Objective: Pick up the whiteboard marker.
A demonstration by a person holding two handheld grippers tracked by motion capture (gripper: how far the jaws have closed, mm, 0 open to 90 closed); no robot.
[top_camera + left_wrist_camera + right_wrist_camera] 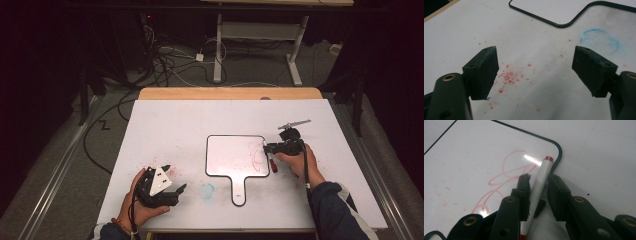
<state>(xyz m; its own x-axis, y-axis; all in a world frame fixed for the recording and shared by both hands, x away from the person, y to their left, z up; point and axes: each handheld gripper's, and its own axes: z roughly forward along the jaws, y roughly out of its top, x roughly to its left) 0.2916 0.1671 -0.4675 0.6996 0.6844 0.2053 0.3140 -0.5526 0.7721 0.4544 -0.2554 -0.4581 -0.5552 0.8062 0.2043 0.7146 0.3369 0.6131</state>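
Dark floor, loose cables and the legs of another bench lie beyond the desk [150, 120], which is covered by a white sheet. Near its front left corner the left gripper [170, 186] rests in the person's hand with its jaws spread wide and nothing between them; in the left gripper view they frame a scatter of red crumbs [509, 77], with a faint blue ring [600, 40] to the right. At the middle of the desk, toward the front edge, lies the small whiteboard [230, 155], flat, its handle pointing to the front edge, with red scribbles [506, 175] on its right half. Just at that board's right rim lies the marker [540, 182], white-barrelled and red at both ends, partly on the board's rim. The right gripper [539, 182] has its jaws drawn in around the barrel; the left pad seems to touch, while a thin gap may remain on the right, so I cannot tell whether the grip is firm. The marker looks light, stiff and smooth, likely to roll or slip; mid-barrel, square across, seems the best hold.
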